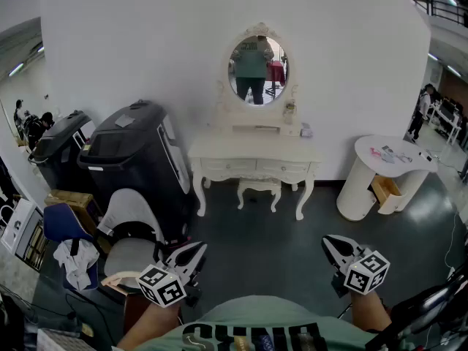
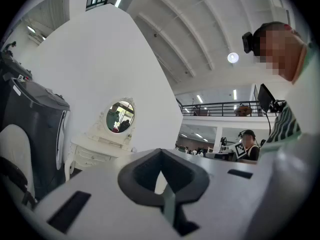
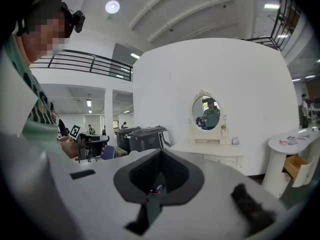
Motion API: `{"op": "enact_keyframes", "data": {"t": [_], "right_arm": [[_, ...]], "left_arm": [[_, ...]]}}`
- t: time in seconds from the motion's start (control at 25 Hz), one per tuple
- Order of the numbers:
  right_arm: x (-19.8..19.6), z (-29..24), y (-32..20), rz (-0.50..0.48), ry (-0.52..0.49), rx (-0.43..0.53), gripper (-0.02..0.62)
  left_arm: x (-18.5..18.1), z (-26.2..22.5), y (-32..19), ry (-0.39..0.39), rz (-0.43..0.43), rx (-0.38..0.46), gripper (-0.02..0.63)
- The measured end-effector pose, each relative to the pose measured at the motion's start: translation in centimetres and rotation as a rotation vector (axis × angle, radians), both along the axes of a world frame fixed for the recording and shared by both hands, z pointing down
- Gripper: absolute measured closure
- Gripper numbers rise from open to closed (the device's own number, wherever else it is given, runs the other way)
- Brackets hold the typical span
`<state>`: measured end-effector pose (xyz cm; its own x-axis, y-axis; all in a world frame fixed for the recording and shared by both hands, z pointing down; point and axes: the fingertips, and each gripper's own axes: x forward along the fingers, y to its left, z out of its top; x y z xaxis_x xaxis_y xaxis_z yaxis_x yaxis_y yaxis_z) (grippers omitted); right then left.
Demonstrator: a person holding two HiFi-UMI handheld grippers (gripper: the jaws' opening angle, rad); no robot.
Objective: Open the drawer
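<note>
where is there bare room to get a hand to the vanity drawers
Bare: the dark floor before the vanity, and the gap between vanity and round table. Crowded: left side, with black bins and chair; a stool fronts the vanity's middle.

My head camera looks forward and steeply down from above and behind my left tongs [image 1: 196, 249] and right tongs [image 1: 330, 242]. They sit low in its picture. Each tongs' own camera rides just behind its jaws and looks out along them. All three views share the dressing table [image 1: 252, 156] and its oval mirror [image 1: 257, 62], well beyond the tips.
</note>
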<state>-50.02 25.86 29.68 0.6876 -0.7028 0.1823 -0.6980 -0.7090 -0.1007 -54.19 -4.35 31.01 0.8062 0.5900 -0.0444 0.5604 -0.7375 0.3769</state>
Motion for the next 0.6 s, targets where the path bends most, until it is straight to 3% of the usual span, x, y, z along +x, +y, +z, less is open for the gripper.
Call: {"op": "enact_keyframes", "data": {"t": [0.6], "right_arm": [[0.9, 0.3, 2.4, -0.015, -0.005, 0.013, 0.592]], "left_arm": [[0.5, -0.6, 2.5, -0.005, -0.014, 0.017, 0.598]]}}
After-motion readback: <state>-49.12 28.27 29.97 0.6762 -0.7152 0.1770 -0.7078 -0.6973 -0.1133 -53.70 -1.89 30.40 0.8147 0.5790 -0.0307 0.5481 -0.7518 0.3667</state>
